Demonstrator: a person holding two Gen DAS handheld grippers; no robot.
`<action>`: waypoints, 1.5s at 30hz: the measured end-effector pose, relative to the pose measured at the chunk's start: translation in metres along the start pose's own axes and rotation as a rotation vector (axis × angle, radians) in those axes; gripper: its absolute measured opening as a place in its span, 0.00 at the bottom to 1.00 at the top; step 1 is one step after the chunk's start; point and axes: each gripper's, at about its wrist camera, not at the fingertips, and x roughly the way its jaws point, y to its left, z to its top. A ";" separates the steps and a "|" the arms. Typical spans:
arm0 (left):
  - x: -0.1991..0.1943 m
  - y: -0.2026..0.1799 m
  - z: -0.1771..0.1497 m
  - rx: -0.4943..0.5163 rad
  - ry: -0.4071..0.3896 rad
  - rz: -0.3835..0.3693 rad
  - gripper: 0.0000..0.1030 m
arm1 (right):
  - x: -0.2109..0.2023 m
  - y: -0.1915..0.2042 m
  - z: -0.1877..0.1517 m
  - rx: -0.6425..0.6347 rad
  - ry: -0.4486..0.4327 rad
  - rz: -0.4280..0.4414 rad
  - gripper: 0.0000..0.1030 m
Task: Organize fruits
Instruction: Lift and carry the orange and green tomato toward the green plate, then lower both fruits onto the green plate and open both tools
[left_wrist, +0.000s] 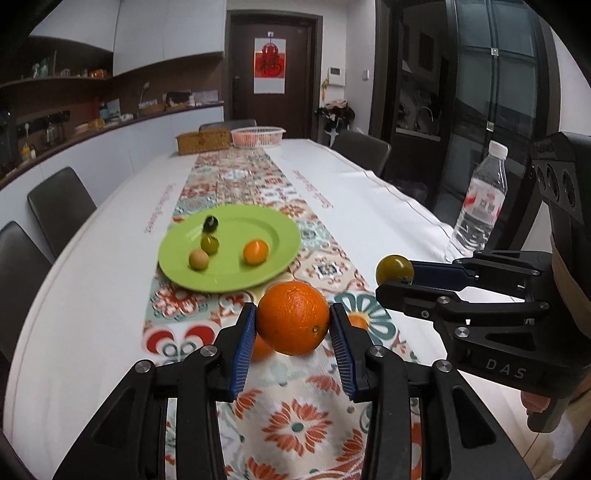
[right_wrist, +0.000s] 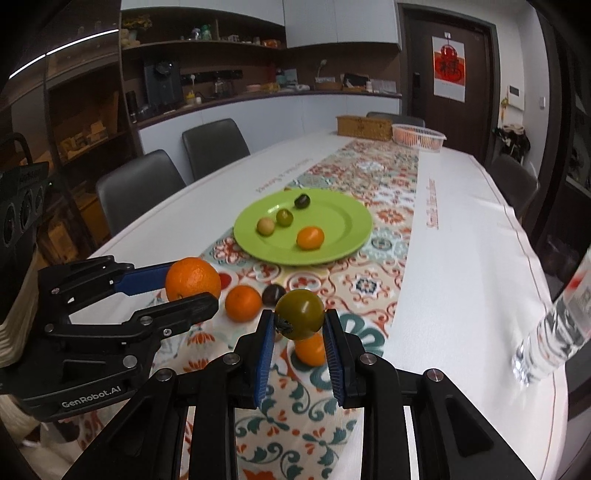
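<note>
My left gripper (left_wrist: 293, 325) is shut on a large orange (left_wrist: 293, 317), held above the patterned runner; it also shows in the right wrist view (right_wrist: 192, 282). My right gripper (right_wrist: 299, 325) is shut on an olive-green tomato (right_wrist: 300, 314), seen in the left wrist view too (left_wrist: 394, 269). A green plate (left_wrist: 258, 275) ahead holds a small orange fruit (left_wrist: 255, 251), a pale fruit (left_wrist: 198, 260), a green fruit (left_wrist: 209, 243) and a dark fruit (left_wrist: 211, 223). On the runner lie a small orange (right_wrist: 243, 302), a dark fruit (right_wrist: 271, 294) and another orange (right_wrist: 310, 349).
A water bottle (left_wrist: 476, 206) stands at the right on the white tablecloth. A wicker box (left_wrist: 202, 141) and a white basket (left_wrist: 257, 136) sit at the table's far end. Chairs (left_wrist: 61, 205) line both sides.
</note>
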 end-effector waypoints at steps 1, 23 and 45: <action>0.000 0.001 0.002 -0.001 -0.005 0.002 0.38 | 0.000 0.000 0.003 0.000 -0.006 0.000 0.27; 0.030 0.044 0.070 0.003 -0.057 0.049 0.38 | 0.048 -0.015 0.080 -0.002 -0.033 0.045 0.27; 0.151 0.102 0.077 -0.110 0.178 -0.019 0.38 | 0.165 -0.051 0.112 0.024 0.164 0.000 0.27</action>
